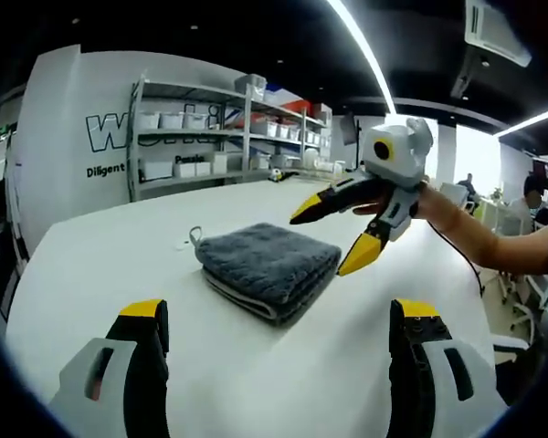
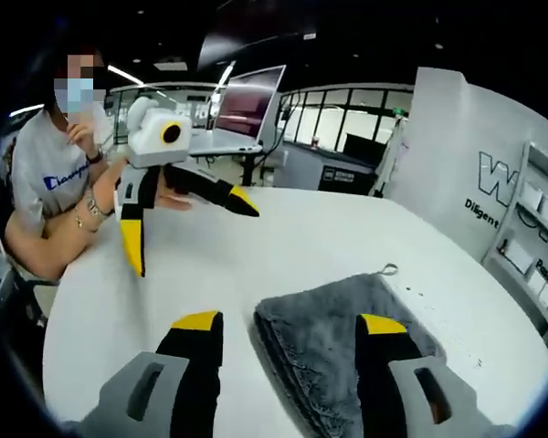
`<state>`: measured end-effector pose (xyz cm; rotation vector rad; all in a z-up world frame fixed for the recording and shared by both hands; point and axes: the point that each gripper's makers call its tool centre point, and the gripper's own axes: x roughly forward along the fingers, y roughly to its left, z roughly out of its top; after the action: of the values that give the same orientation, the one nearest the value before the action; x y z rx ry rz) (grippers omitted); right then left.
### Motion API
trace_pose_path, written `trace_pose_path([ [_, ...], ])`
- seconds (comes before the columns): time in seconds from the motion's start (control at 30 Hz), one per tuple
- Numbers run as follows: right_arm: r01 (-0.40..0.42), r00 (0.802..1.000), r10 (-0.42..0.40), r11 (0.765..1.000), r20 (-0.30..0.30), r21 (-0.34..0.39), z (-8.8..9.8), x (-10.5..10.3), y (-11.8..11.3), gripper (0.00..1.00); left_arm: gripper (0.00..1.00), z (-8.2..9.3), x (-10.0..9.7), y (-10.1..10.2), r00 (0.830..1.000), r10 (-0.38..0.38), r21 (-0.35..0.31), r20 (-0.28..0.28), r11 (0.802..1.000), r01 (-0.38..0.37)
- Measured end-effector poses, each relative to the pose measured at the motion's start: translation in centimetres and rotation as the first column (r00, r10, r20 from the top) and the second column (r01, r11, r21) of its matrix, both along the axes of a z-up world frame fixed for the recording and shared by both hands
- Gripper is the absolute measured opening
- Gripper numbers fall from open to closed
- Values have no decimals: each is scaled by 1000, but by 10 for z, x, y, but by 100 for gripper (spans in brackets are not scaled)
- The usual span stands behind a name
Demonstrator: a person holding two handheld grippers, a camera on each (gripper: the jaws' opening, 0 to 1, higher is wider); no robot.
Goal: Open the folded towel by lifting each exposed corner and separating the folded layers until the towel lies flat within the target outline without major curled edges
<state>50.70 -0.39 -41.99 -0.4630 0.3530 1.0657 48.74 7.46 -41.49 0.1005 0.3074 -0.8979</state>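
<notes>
A grey towel [image 1: 269, 263], folded into a thick square, lies on the white table [image 1: 110, 265], its hanging loop [image 1: 194, 235] at the far left corner. My left gripper [image 1: 279, 310] is open, just short of the towel's near edge. My right gripper [image 1: 327, 241] hovers open above the towel's right side, held by a hand. In the right gripper view the towel [image 2: 333, 333] lies between and beyond the open jaws of my right gripper [image 2: 289, 321], its loop [image 2: 386, 269] at the far corner. Across the table my left gripper [image 2: 192, 239] hangs open above the surface.
Metal shelves with white bins [image 1: 192, 137] stand beyond the table's far edge. A person [image 2: 46, 182] sits at the table's side holding the left gripper. An open laptop [image 2: 242, 114] stands on another desk behind. Bare tabletop [image 2: 283, 246] surrounds the towel.
</notes>
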Motion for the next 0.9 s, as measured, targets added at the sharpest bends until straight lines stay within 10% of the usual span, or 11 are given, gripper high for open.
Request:
trace_pose_path([
  [0.9,-57,976,117,952,186,-299,-42,12,32,5,99,0,4,6,999,26,-13,-21,1000,-27],
])
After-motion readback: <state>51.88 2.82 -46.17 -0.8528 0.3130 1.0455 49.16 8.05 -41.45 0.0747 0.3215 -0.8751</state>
